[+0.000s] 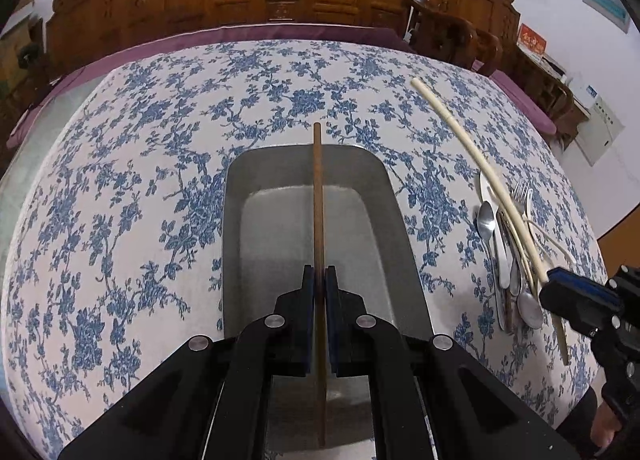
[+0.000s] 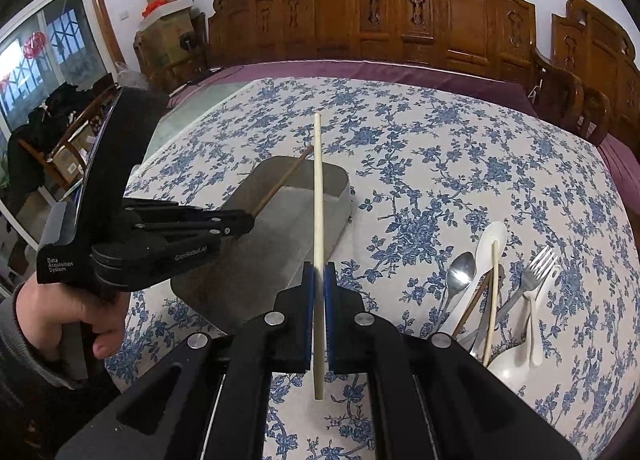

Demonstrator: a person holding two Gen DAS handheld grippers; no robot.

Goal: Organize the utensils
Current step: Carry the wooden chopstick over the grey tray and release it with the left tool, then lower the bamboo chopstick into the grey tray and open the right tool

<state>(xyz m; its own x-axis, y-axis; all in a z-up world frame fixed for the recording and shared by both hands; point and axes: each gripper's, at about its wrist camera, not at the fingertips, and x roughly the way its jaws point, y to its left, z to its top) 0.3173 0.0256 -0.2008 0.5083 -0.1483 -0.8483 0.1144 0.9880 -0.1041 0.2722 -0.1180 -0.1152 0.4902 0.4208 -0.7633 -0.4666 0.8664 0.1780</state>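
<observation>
Blue pads of the left hand-held gripper (image 1: pixel 319 280) are clamped on a thin brown chopstick (image 1: pixel 318 196), which runs straight ahead along the fingers and hangs over the grey metal tray (image 1: pixel 234 220). Its long axis lines up with the tray's long axis, its far tip reaching just past the far rim, so the coming move looks like a plain lowering and release into the tray. The right hand-held gripper (image 2: pixel 319 276) is likewise clamped, on a pale cream chopstick (image 2: pixel 318 196), also pointing forward along its fingers; from its own view the tray lies ahead and to the left, so the left hand is the nearer and is already over it.

Remaining utensils (image 2: pixel 496 292) lie in a loose heap on the desk (image 2: pixel 440 164) to the right of the tray: steel spoons and fork, shiny and smooth, white plastic spoons, and two more sticks, one brown, one pale. The tray is matte, rounded at the corners, shallow-walled, and seems empty. A blue floral cloth covers the desk.
</observation>
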